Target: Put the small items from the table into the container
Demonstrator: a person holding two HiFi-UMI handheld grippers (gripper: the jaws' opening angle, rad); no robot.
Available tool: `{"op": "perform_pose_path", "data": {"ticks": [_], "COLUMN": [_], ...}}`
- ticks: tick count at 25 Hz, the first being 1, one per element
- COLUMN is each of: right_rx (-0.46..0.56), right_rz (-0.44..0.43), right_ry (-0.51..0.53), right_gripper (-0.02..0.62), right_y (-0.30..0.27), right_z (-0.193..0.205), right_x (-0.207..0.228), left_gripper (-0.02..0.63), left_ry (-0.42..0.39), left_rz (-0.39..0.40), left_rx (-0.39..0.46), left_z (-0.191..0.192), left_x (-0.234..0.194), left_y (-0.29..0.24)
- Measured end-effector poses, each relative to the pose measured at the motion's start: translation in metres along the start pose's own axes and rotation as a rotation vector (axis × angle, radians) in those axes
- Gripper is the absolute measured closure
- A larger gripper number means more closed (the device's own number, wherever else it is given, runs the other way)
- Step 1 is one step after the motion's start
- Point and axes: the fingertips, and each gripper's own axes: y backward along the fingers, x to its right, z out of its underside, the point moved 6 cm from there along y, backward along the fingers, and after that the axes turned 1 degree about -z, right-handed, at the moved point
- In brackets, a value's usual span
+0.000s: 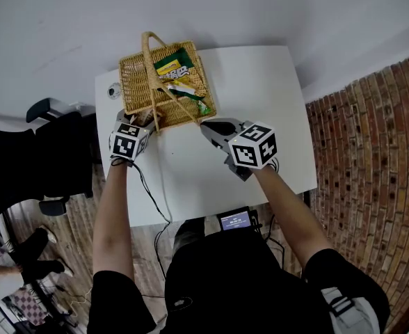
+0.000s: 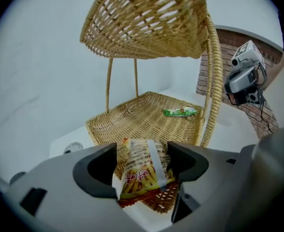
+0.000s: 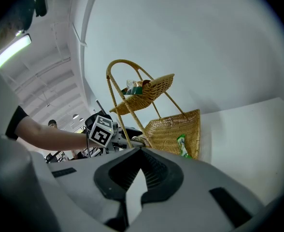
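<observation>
Left hand-held gripper [image 2: 141, 158]: jaws spread, snack packet [image 2: 139, 178] between them, lying on wicker basket's [image 2: 132, 120] near rim (lower tier). Green packet [image 2: 180, 111] further inside. Right hand-held gripper [image 3: 141, 152]: clamped shut, empty, above white counter [image 1: 260, 89].

- Basket [image 1: 138, 82]: golden-tan wicker with a woven pattern all over; the handle has the same colour.
- Counter [image 1: 260, 96]: plain white.
- Snack packet [image 2: 143, 170]: yellow, with a picture of golden sticks, red in the lower part and a pale shiny stripe.
- Small packet [image 2: 180, 111]: green with a little white.
- Marker cube [image 1: 254, 146]: white faces with black square patterns.
- Left gripper [image 2: 142, 151] and right gripper [image 3: 141, 153]: light grey bodies, black jaws.
- Brick wall [image 1: 378, 138]: red-brown with pale joints.
- Shirt [image 1: 218, 284]: black.
</observation>
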Motion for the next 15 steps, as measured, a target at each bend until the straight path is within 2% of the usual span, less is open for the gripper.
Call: {"op": "perform_pose_path", "data": {"ticks": [15], "right_rx": [0.006], "right_rz": [-0.009], "right_ry": [0.018], "right_gripper": [0.584], "right_y": [-0.002], "right_z": [-0.006], "right_x": [-0.009], "left_gripper": [0.282], "left_ry": [0.095], "left_rz": [0.003], "left_rx": [0.09], "left_z": [-0.005], "left_x": [-0.003], "left_y": [0.021]}}
